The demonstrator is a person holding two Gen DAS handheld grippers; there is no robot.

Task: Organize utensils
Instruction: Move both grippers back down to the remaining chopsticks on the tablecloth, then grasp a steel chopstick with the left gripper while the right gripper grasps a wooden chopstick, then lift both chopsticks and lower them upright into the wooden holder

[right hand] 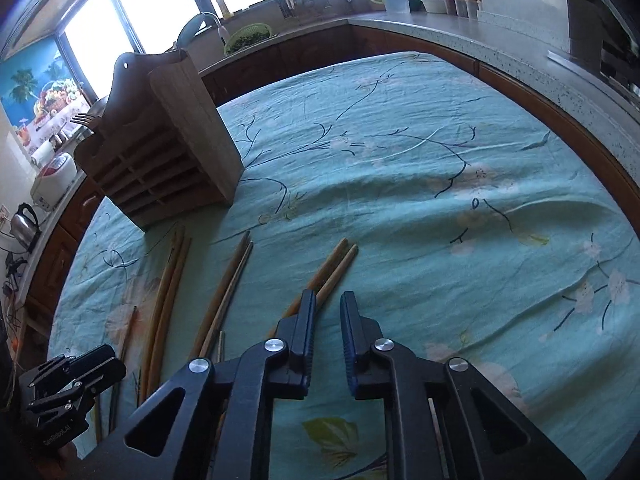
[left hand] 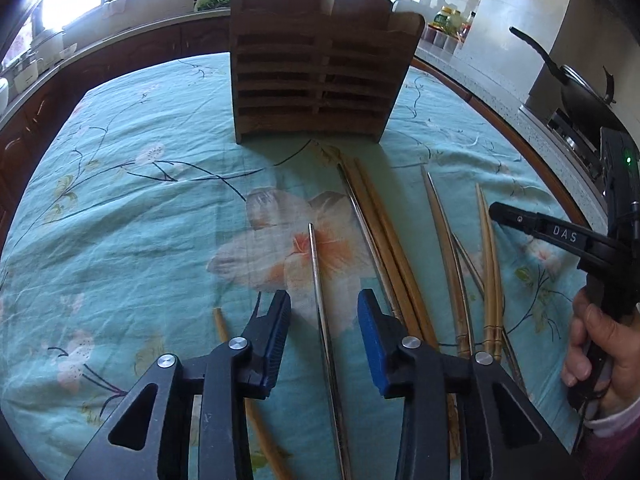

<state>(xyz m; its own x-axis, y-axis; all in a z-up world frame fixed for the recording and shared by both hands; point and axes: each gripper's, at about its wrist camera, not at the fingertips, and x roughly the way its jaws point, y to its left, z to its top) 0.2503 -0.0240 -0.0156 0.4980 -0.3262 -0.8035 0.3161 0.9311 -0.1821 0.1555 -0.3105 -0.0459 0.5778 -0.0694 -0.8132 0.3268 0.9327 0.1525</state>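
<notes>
Straddling a metal chopstick [left hand: 320, 300] lying near the tabletop's [left hand: 120, 220] near edge, the left gripper [left hand: 324, 312] held its fingers open around it without contact, while the right gripper [right hand: 328, 320], fingers slightly parted and empty, hovered over wooden chopsticks [right hand: 332, 268] before the wooden utensil holder [left hand: 320, 76].

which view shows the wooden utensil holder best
The left wrist view: the wooden utensil holder faces the camera squarely, its slatted front centred and unobstructed. The right wrist view shows it at an angle near the left edge, mostly its side panel.
</notes>
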